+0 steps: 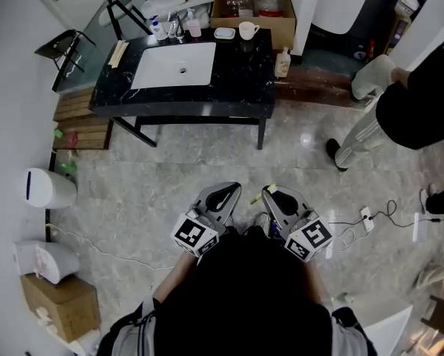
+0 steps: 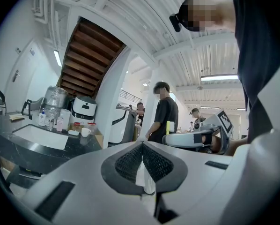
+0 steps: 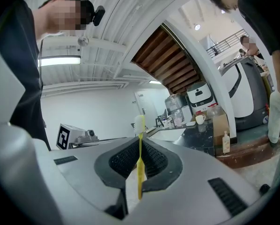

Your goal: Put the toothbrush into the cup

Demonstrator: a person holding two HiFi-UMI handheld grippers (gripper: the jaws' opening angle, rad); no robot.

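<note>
Bottom center of the head view, both grippers sit tucked close to the person's body. The left gripper [image 1: 228,193] has its jaws pressed together on nothing. The right gripper [image 3: 140,142] is clamped on the yellow toothbrush [image 3: 139,165], bristles up. So I'd say the pickup is done. The white cup [image 1: 247,30] sits well apart at top center on the black vanity counter [image 1: 244,80], so the carry and drop-in are left.

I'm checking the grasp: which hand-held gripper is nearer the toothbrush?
Right. The right hand-held gripper is shut on the toothbrush; the left hand-held gripper, shut and empty, is beside it on its left.
</note>
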